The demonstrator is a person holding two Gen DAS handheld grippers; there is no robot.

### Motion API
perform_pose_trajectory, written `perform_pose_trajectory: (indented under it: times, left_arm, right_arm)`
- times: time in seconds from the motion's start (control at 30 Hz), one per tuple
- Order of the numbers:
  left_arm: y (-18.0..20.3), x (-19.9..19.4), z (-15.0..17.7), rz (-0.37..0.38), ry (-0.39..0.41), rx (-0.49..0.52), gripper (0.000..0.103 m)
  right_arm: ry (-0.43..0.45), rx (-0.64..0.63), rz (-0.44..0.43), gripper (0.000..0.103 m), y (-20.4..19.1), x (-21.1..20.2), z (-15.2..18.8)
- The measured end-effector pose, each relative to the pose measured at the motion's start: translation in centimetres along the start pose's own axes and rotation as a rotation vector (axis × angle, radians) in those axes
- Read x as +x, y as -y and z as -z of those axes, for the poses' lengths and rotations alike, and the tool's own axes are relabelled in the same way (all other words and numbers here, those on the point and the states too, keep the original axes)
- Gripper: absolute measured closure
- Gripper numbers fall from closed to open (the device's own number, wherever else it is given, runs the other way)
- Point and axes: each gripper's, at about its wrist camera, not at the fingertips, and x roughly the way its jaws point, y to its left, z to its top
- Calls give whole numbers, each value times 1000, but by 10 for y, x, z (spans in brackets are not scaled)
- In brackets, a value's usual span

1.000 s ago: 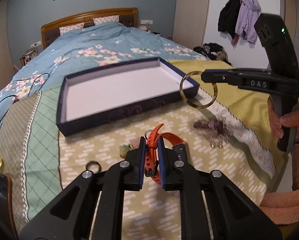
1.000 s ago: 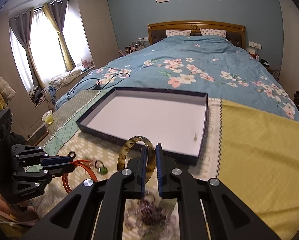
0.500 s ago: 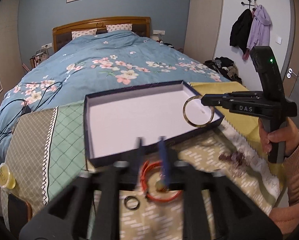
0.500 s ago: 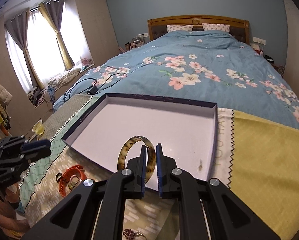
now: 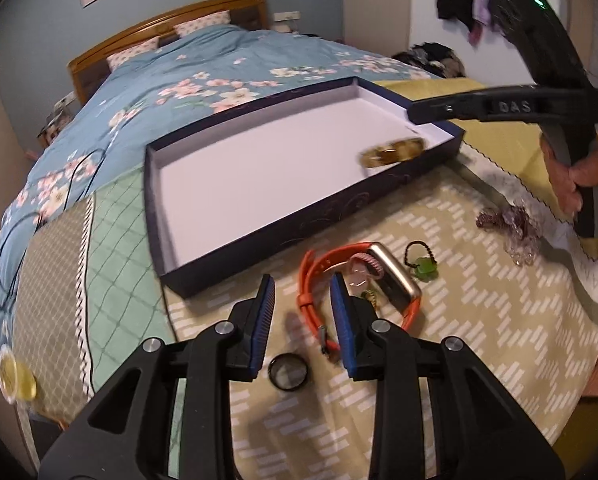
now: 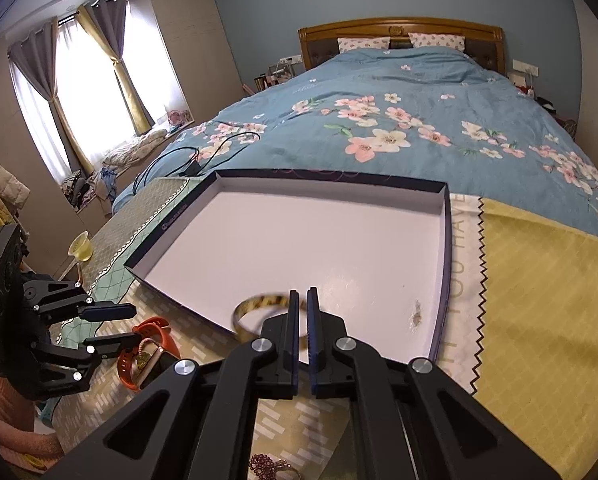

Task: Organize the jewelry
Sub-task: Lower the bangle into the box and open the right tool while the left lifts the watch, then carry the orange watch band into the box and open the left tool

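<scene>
A shallow navy box (image 5: 259,240) with a white floor lies on the bed cover; it also shows in the right wrist view (image 6: 445,240). An amber bangle (image 5: 393,152) lies blurred in the box's near right corner, and shows in the right wrist view (image 6: 255,308) just left of my right gripper (image 6: 303,294), which is slightly open and empty. My left gripper (image 5: 303,296) is open, low over an orange-strapped gold watch (image 5: 391,280). A black ring (image 5: 289,372), a green pendant (image 5: 423,266) and a purple bead bracelet (image 5: 511,226) lie on the cover.
The patterned cover (image 5: 479,340) lies on a blue floral bed (image 6: 379,120). A black cable (image 6: 203,156) lies left of the box. A yellow cup (image 6: 81,246) stands at the bed's left. A yellow cloth (image 6: 539,280) is to the right.
My right gripper let go of the bangle, which dropped into the box. My left gripper opened, dropped the watch onto the cover and now hovers low over it.
</scene>
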Motion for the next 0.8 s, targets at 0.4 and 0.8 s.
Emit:
perform_pose_trajectory:
  times: [0.4, 0.8]
  left_arm:
    - [-2, 19, -2, 34, -50, -15, 93]
    - [-36, -29, -18, 75, 82, -188, 93]
  right_arm:
    - [-53, 34, 10, 81, 10, 14, 3]
    - [-96, -35, 72, 74, 5, 26, -2]
